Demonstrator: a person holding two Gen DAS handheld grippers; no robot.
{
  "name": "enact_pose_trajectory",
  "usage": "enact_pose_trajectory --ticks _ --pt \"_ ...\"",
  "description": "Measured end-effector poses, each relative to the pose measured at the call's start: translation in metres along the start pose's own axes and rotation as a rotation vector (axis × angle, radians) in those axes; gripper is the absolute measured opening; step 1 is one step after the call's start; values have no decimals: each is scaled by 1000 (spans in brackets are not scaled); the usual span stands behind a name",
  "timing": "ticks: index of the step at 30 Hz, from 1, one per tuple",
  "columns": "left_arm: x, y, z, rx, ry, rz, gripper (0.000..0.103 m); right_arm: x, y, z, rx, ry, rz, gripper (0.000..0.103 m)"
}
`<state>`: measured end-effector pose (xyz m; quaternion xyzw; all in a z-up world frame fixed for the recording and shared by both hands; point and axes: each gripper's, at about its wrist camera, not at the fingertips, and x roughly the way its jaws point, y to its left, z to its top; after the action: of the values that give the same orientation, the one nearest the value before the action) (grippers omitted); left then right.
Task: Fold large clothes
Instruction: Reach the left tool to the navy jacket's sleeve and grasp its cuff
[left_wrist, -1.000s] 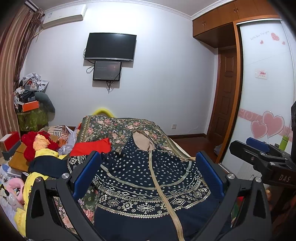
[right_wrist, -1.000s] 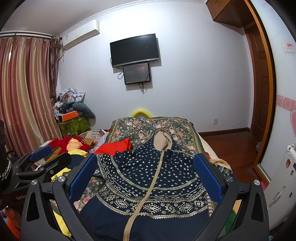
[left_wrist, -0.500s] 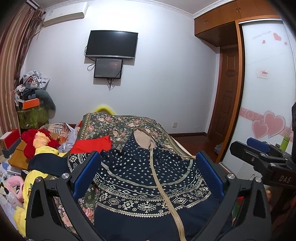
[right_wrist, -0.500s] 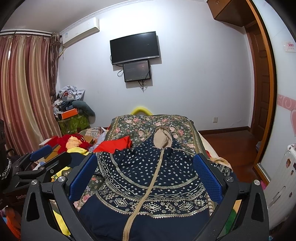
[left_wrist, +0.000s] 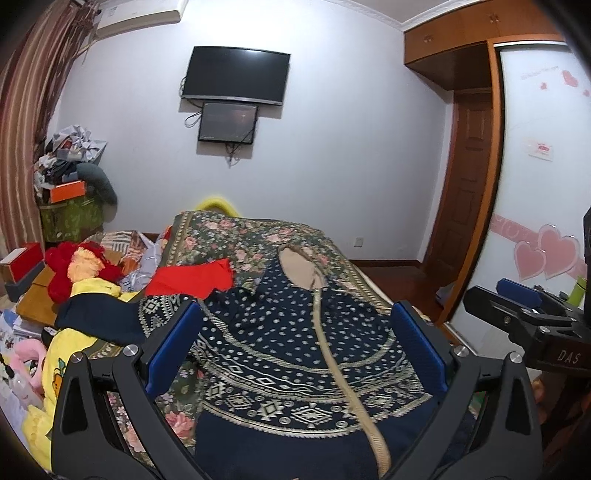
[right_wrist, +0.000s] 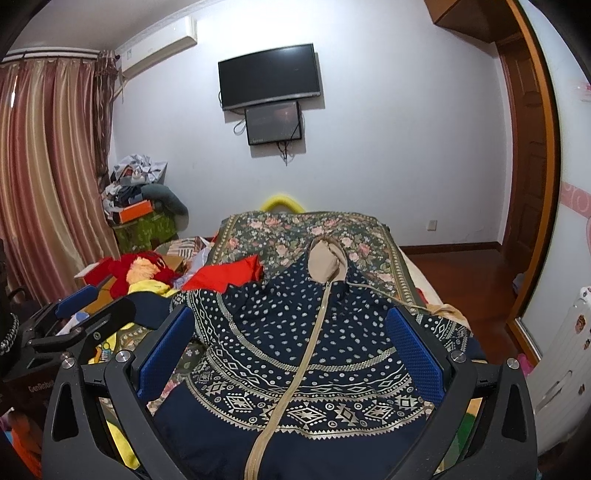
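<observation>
Item 1, navy patterned garment (left_wrist: 295, 343): lying spread flat on the bed (left_wrist: 236, 236), over a floral bedspread (right_wrist: 295, 229). Tan zipper strip (right_wrist: 306, 343) running down its middle; beige-lined hood (right_wrist: 327, 258) pointing toward the far edge of the bed. White dots covering the upper part, geometric bands crossing lower down.

Item 2, left claw (left_wrist: 295, 347): hovering above the near part of the garment, blue pads spread wide, grasping nothing.

Item 3, right claw (right_wrist: 291, 347): likewise hanging over the garment, jaws released, nothing between them.

Item 4, red cloth (left_wrist: 192, 277): resting at the left edge of the bed, just beside the garment's shoulder.

Item 5, mixed pile (left_wrist: 81, 266) of red, yellow and dark textiles: sitting off the bed's left side.

Item 6, wall-mounted television (right_wrist: 269, 75) with a smaller screen (right_wrist: 273, 122) below it: facing both cameras.

View notes: the left wrist view is showing the right claw (left_wrist: 517, 295) at its right edge, plus a wardrobe door with pink heart stickers (left_wrist: 546, 254). The right wrist view is showing the left claw (right_wrist: 77, 299) at its left edge, striped curtains (right_wrist: 40, 166) and a white radiator (right_wrist: 565, 369).
</observation>
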<state>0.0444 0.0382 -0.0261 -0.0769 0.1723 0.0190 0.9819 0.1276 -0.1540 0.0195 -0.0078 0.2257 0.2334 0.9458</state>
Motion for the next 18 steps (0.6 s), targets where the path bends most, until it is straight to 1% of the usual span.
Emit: enact_pose_trajectory --ticks 5,9,14,18 --pt "20 29 -1 -12 22 64 103 30 3 -1 -22 59 -8 103" --pt "39 62 -1 -54 32 148 103 61 3 -4 -49 116 -40 103" --pt "68 115 -2 -94 56 261 103 100 0 -9 -50 199 -61 103" --pt "92 164 -10 -131 118 339 103 131 -3 -13 -46 278 -85 103"
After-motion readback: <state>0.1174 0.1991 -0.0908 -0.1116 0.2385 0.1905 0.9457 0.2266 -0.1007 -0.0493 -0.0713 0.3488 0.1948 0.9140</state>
